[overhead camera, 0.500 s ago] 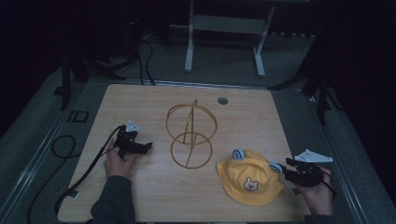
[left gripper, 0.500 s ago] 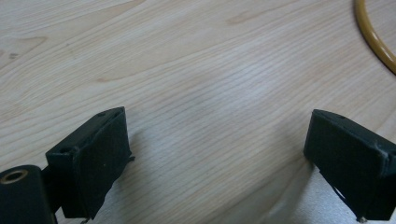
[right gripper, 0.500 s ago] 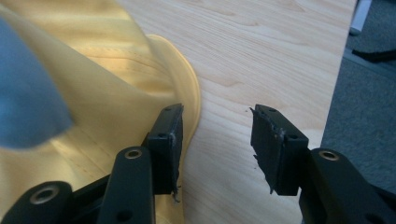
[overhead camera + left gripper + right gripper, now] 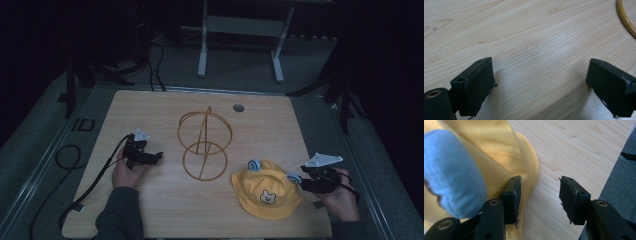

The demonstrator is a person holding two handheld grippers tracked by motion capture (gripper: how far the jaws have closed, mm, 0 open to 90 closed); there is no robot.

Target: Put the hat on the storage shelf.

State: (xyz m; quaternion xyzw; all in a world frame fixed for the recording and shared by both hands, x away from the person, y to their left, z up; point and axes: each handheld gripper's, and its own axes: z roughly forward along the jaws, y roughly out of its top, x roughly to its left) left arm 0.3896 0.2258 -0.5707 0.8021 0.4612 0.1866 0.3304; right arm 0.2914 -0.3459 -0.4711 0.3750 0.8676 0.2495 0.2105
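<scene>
Your left gripper (image 4: 148, 157) rested low on the left part of the wooden tabletop (image 4: 150, 110), its jaws spread wide with only bare wood between them. Toward the middle stood a gold wire stand (image 4: 204, 144), a flat ring at its base and an upright ring above; in the left gripper view a curve of that base ring showed at the far edge. Right of it lay the yellow hat (image 4: 266, 189) with blue ears and a small bear face. Your right gripper (image 4: 306, 182) sat at the hat's right edge, jaws partly open, one jaw resting on the brim (image 4: 530, 167), the other over bare wood.
</scene>
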